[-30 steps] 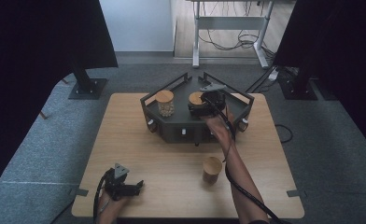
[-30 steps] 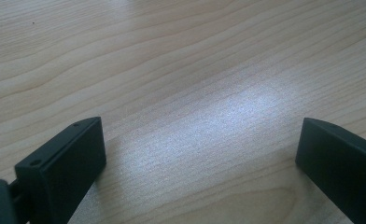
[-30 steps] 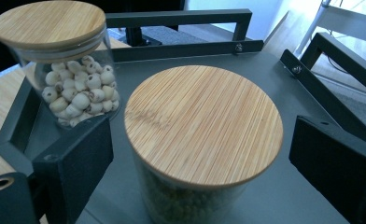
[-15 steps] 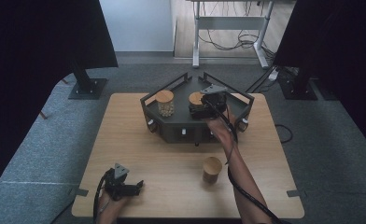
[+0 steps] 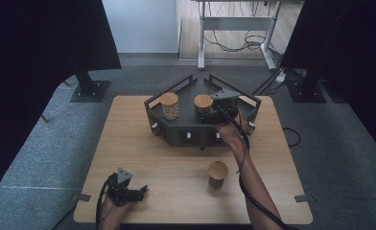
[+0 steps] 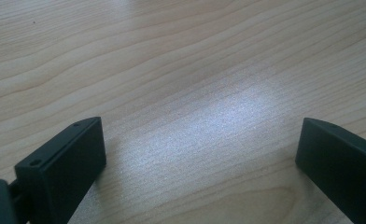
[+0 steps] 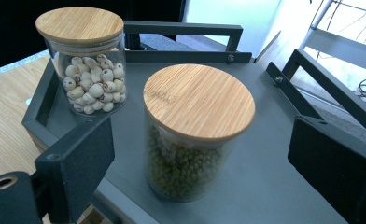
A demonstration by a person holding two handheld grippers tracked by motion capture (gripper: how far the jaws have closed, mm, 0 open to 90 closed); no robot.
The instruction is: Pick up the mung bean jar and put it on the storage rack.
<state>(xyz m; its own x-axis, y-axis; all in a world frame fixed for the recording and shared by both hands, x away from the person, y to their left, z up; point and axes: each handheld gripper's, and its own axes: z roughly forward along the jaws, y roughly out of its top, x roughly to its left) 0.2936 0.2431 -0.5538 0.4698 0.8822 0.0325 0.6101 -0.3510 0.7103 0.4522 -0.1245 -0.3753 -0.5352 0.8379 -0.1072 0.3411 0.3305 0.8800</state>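
A dark rack (image 5: 176, 136) at the table's far side holds two wood-lidded glass jars. The jar of green beans (image 5: 203, 103) (image 7: 197, 107) stands just ahead of my right gripper (image 5: 207, 116) (image 7: 202, 149). Its jaws have just been closing a little, but they stand wide on either side of the jar with gaps and no contact. The jar of white seeds (image 5: 169, 105) (image 7: 85, 46) stands to its left. My left gripper (image 5: 139, 191) (image 6: 200, 149) rests open over bare wood (image 6: 172, 56) at the near left corner.
A third lidded jar (image 5: 218, 173) stands on the table in front of the rack, near the right forearm. The rack's raised bars (image 7: 186, 30) fence its back and sides. A desk frame (image 5: 234, 33) and stand bases sit on the floor beyond.
My right gripper has shifted slightly toward the near right beside the green-bean jar. The left gripper and all jars have stayed put.
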